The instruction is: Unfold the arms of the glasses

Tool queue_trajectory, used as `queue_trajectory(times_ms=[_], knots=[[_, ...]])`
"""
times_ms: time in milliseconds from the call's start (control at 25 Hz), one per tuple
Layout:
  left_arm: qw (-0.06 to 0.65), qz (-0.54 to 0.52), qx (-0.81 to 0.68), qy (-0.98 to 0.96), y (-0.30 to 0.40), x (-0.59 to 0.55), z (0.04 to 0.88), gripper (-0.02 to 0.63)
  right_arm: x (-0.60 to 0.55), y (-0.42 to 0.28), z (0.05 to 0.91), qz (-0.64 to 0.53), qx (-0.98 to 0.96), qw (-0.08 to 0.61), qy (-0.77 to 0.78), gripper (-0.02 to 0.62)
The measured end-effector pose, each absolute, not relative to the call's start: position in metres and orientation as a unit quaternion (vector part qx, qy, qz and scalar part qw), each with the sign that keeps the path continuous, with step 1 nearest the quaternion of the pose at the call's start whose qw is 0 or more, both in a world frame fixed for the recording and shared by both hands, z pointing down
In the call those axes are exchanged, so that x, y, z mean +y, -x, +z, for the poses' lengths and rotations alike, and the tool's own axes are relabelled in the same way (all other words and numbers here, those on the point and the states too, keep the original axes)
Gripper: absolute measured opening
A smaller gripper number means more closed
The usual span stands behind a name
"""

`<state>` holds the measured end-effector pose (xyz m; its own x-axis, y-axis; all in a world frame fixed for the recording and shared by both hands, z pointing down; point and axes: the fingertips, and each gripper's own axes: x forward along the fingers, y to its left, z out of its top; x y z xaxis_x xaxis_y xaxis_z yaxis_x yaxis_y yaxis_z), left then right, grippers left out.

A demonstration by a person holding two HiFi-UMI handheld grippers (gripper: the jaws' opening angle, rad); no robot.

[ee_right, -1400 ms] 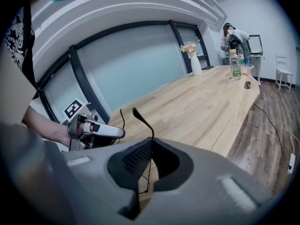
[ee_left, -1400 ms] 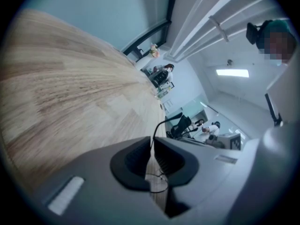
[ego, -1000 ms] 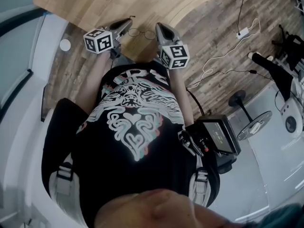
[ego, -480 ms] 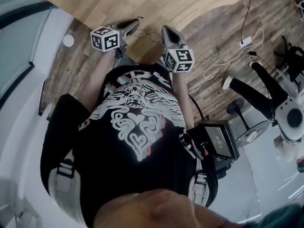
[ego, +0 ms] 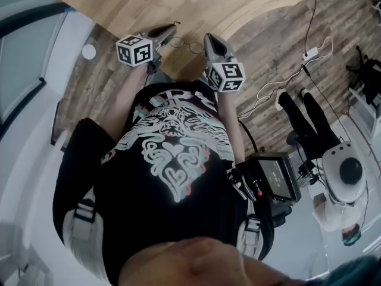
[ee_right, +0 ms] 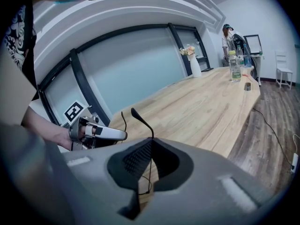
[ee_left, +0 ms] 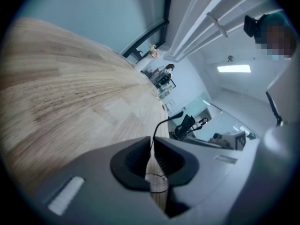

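Note:
Thin wire-framed glasses (ego: pixel 186 43) hang between my two grippers over the near edge of the wooden table (ego: pixel 149 5). My left gripper (ego: pixel 168 31) is shut on one thin black arm of the glasses; its curved tip (ee_left: pixel 168 120) sticks up past the jaws of the left gripper (ee_left: pixel 152 150). My right gripper (ego: pixel 208 42) is shut on the other arm, whose dark tip (ee_right: pixel 139 116) rises above the pads of the right gripper (ee_right: pixel 150 146). In the right gripper view the left gripper (ee_right: pixel 101 133) is close by at the left, held by a hand.
A water bottle (ee_right: pixel 234 65) and a vase of flowers (ee_right: pixel 193 61) stand far down the table. A white disc (ego: pixel 89 51), a power strip with cables (ego: pixel 309 55) and another person's legs (ego: pixel 303 124) are on the floor at the sides.
Both grippers keep their hold on the glasses with little shift. The person's legs on the right have moved nearer and downward across the floor.

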<state>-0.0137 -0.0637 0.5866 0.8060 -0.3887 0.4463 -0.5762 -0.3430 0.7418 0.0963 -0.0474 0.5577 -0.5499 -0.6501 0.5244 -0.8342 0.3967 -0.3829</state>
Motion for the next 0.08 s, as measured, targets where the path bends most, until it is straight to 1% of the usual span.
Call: queue_trajectory(times_ms=[80], knots=[[0.486,0.102,-0.297,-0.815,0.0118,-0.0608,0.5858,0.011,-0.0447,-0.0972,0.5567,0.314,-0.823,0.147,-0.45,-0.002]])
